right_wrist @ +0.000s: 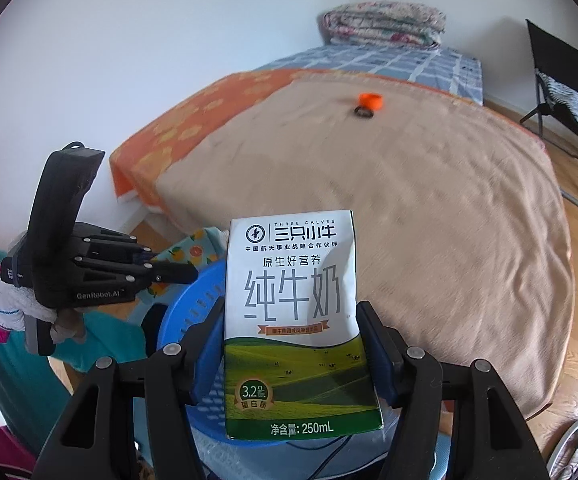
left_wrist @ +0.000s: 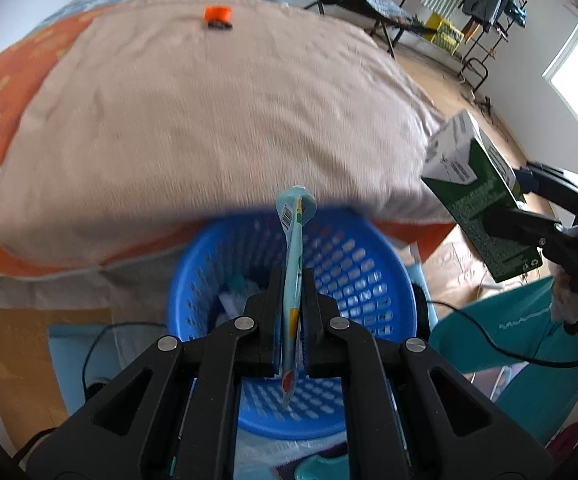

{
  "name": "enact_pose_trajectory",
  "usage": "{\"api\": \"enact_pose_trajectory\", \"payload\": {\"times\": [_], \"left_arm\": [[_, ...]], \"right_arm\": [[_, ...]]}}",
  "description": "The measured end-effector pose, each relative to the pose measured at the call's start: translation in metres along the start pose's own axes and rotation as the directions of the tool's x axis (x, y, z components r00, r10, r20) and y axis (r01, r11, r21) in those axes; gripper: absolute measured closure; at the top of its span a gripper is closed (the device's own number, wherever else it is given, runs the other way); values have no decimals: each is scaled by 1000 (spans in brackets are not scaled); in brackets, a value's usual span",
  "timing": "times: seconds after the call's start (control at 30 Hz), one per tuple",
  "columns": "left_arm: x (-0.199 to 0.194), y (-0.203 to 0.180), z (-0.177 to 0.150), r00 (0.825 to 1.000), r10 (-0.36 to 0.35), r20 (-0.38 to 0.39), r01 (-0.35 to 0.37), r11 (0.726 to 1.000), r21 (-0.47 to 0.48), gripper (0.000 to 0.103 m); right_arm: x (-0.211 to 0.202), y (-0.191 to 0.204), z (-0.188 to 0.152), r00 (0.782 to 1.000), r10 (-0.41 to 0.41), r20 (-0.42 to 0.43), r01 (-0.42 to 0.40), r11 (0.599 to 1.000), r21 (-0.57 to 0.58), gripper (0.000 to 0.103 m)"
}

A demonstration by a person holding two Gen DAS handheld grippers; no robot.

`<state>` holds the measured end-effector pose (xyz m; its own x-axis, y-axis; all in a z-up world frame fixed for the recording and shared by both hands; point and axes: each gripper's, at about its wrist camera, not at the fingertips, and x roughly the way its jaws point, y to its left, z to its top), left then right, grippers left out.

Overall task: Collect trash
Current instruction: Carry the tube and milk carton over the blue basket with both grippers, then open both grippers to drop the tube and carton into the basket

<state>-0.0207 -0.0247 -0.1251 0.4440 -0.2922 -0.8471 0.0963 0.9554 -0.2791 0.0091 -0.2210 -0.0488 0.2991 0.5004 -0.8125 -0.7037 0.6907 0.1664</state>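
Note:
My left gripper (left_wrist: 292, 280) is shut on a flat light-blue wrapper (left_wrist: 295, 248) printed with oranges, held upright over the blue mesh basket (left_wrist: 365, 264); the gripper also shows in the right wrist view (right_wrist: 191, 272). My right gripper (right_wrist: 291, 312) is shut on a white-and-green milk carton (right_wrist: 293, 320), held just above the basket's rim (right_wrist: 187, 304). In the left wrist view the carton (left_wrist: 469, 184) hangs right of the basket. Some white trash lies inside the basket (left_wrist: 233, 304).
The basket stands on the floor against a bed with a beige blanket (left_wrist: 209, 120). An orange cap (left_wrist: 217, 13) and a dark ring (right_wrist: 364, 112) lie far back on the bed. A folding chair (right_wrist: 565, 92) stands right. Cables run on the floor (left_wrist: 501, 352).

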Motion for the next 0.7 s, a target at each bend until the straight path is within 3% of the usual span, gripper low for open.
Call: {"api": "enact_pose_trajectory", "payload": {"times": [0.7], "left_arm": [[37, 3, -44, 986, 7, -168, -10, 1000, -20, 98]], "right_arm": [[41, 22, -20, 985, 29, -172, -39, 997, -60, 38]]}}
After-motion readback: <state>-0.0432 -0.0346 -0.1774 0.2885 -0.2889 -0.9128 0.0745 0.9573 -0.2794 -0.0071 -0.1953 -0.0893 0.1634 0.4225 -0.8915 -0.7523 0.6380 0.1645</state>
